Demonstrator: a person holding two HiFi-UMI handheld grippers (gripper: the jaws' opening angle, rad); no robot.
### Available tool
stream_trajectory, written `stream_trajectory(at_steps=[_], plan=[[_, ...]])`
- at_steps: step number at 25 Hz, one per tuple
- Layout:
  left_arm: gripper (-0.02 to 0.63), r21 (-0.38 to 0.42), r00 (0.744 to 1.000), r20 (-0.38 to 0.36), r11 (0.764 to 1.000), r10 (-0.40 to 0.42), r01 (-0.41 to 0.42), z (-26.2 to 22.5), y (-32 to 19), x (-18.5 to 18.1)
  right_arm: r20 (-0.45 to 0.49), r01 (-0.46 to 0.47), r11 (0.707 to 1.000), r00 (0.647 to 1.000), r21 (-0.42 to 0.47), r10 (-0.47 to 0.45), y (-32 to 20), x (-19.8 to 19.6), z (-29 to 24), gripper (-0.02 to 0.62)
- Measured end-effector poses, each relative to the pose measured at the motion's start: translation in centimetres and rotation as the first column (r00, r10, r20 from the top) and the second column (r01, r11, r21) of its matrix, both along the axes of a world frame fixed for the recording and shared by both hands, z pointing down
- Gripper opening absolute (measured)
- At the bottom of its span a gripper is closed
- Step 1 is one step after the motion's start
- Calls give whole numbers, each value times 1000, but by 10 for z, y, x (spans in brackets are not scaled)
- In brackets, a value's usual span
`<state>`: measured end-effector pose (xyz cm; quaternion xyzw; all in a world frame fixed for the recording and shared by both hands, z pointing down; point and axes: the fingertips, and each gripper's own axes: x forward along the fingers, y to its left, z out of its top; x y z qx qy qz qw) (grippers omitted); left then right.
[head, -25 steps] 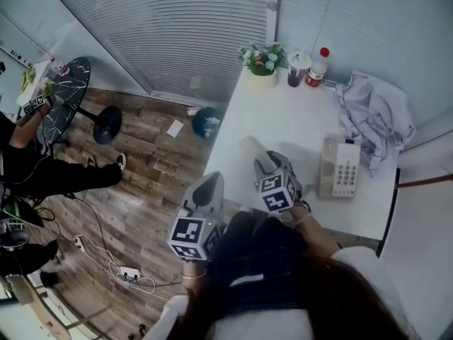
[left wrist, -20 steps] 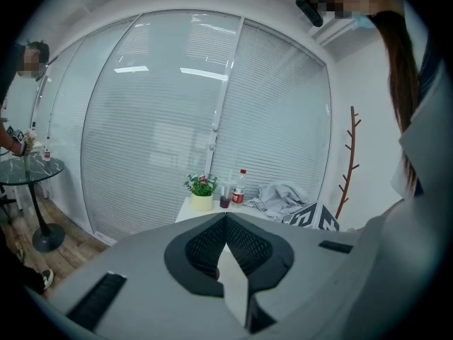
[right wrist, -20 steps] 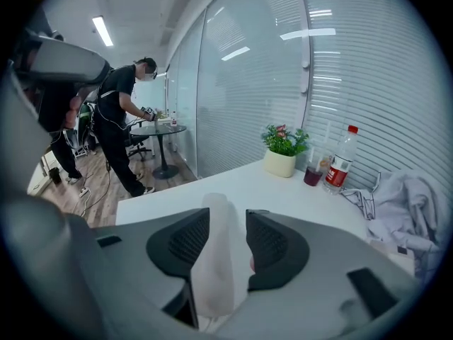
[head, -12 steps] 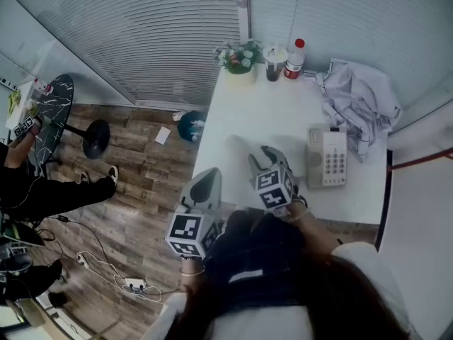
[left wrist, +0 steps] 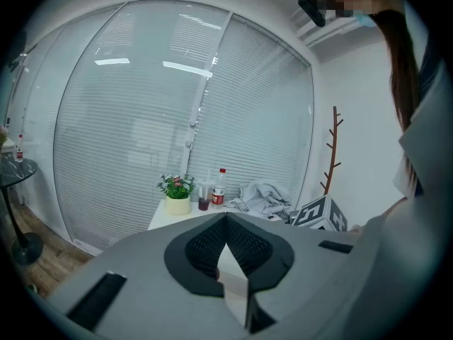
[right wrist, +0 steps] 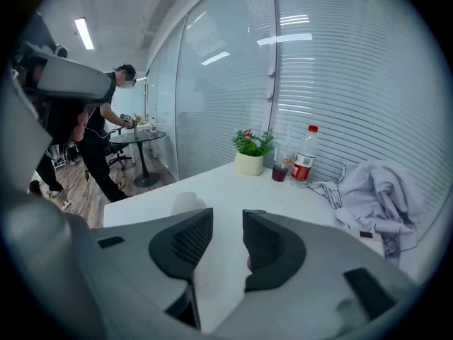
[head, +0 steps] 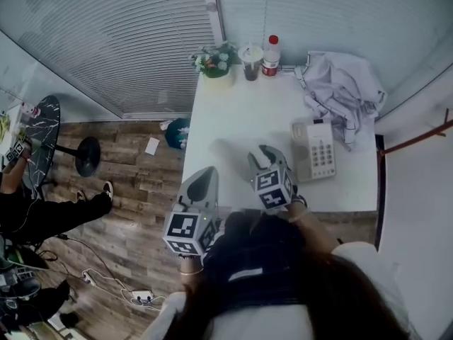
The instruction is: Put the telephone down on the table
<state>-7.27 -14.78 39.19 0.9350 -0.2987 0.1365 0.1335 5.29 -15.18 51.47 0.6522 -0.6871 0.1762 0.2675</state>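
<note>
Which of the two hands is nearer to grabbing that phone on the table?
The right. The right gripper hangs over the table close to the telephone, jaws apart and empty, though just closing a little. The left gripper is farther off, by the table's left corner, jaws shut.

A white surface [head: 241, 119] fills the corner where two glass walls meet, both covered by closed horizontal blinds [head: 120, 41]. The floor [head: 134, 197] is dark wood plank, with cables and what looks like a power strip [head: 140, 295] on it. A round dark pedestal table [head: 42, 119] stands well apart. A brown branching coat stand [left wrist: 333, 151] rises against a white wall [left wrist: 354, 105]. A strip light [right wrist: 83, 32] glows overhead.
</note>
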Motion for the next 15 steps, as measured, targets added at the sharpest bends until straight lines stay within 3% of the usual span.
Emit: stream_trajectory(at_steps=[15], plan=[[12,-14,993,-8,993,121,-121,3,3,41,-25,-131,991,991,11,131,26,39,-7,106]])
